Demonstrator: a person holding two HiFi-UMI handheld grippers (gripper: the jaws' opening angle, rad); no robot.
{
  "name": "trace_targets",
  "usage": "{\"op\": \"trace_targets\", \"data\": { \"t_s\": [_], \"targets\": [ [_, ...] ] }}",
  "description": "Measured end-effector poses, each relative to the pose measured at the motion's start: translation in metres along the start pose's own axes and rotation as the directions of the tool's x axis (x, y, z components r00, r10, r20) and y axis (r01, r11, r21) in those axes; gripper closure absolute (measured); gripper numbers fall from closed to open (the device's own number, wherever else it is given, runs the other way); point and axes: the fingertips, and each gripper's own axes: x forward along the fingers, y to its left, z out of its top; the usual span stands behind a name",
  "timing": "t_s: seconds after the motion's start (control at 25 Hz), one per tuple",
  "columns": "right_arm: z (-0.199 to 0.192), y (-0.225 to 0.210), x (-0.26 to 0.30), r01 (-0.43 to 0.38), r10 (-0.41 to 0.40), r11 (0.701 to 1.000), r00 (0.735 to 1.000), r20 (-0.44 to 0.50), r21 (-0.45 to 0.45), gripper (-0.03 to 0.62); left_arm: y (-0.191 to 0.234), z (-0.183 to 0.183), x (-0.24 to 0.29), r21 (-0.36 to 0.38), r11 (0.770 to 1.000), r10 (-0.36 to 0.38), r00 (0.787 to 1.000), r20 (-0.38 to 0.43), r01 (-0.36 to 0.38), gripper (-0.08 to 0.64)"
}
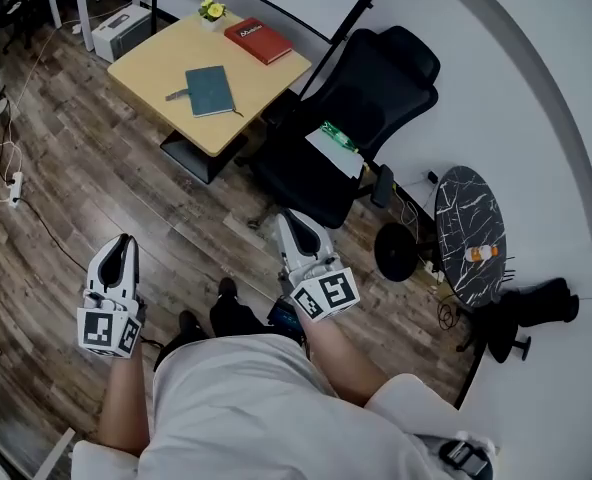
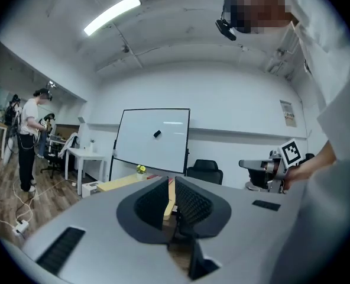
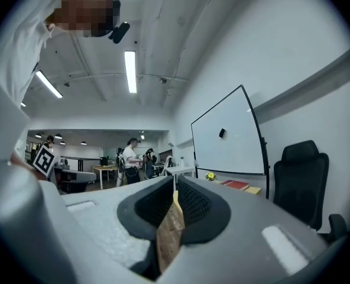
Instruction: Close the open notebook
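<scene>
A teal notebook [image 1: 210, 90] lies flat with its cover down on the light wooden table [image 1: 156, 58], far ahead of me. A red book [image 1: 258, 40] and a small pot of yellow flowers [image 1: 212, 9] sit at the table's far corner. My left gripper [image 1: 124, 240] and right gripper [image 1: 291, 218] are held level close to my body, well short of the table. Both are shut with nothing between the jaws. In the left gripper view the left gripper [image 2: 171, 185] points at the table edge [image 2: 122, 183]. In the right gripper view the right gripper [image 3: 175, 185] points past the red book [image 3: 237, 185].
A black office chair [image 1: 356, 108] stands right of the table, just ahead of my right gripper. A round marble side table [image 1: 470, 233] with an orange bottle [image 1: 481, 253] is at the right wall. A whiteboard [image 2: 154, 139] stands behind the table. Cables and a power strip [image 1: 15, 186] lie on the wooden floor at left.
</scene>
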Motion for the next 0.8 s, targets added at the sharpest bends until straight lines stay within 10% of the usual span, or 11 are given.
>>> {"op": "trace_targets", "data": {
  "t_s": [0.8],
  "targets": [
    [0.004, -0.026, -0.063, -0.050, 0.050, 0.999, 0.998, 0.031, -0.004, 0.569, -0.062, 0.001, -0.018, -0.005, 0.999, 0.036, 0.999, 0.039, -0.036, 0.518]
  ]
}}
